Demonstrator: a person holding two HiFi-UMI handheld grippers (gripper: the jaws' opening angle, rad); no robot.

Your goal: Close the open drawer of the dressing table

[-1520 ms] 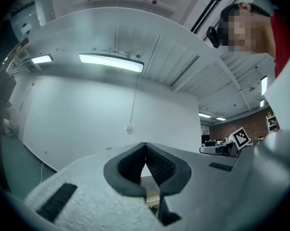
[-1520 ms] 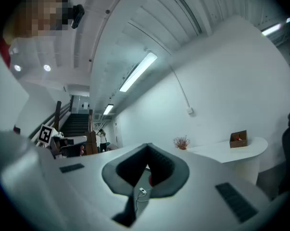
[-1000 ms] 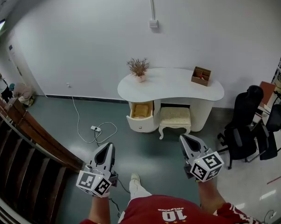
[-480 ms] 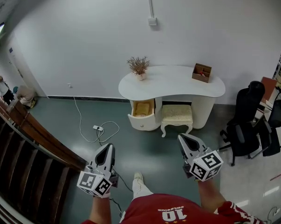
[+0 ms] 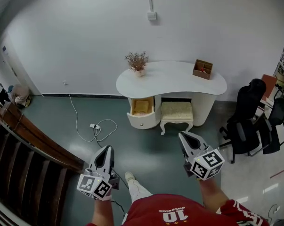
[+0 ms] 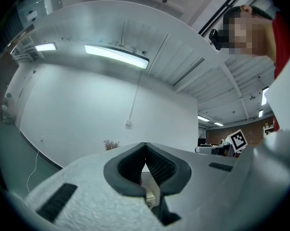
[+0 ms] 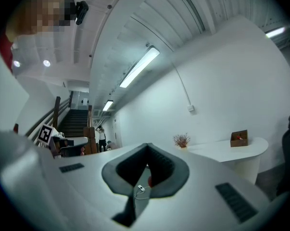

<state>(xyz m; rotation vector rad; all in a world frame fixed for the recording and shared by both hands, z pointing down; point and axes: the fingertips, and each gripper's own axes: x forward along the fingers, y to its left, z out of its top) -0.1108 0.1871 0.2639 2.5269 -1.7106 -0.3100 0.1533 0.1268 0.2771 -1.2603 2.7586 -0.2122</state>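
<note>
Left gripper (image 5: 105, 149) and right gripper (image 5: 184, 136), both closed and empty, face the open drawer (image 5: 142, 108), which juts toward them under the left end of the dressing table (image 5: 179, 81), well apart, neither clearly nearer.

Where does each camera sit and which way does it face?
Head view: on the person's head, looking steeply down at the dressing table and open drawer; left gripper, right gripper, red shirt show.
Left gripper view: rides that gripper, faces the white wall past shut jaws; red sleeve shows.
Right gripper view: rides that gripper, faces white wall and staircase past shut jaws.
Shared: dried flowers, in all three.
</note>
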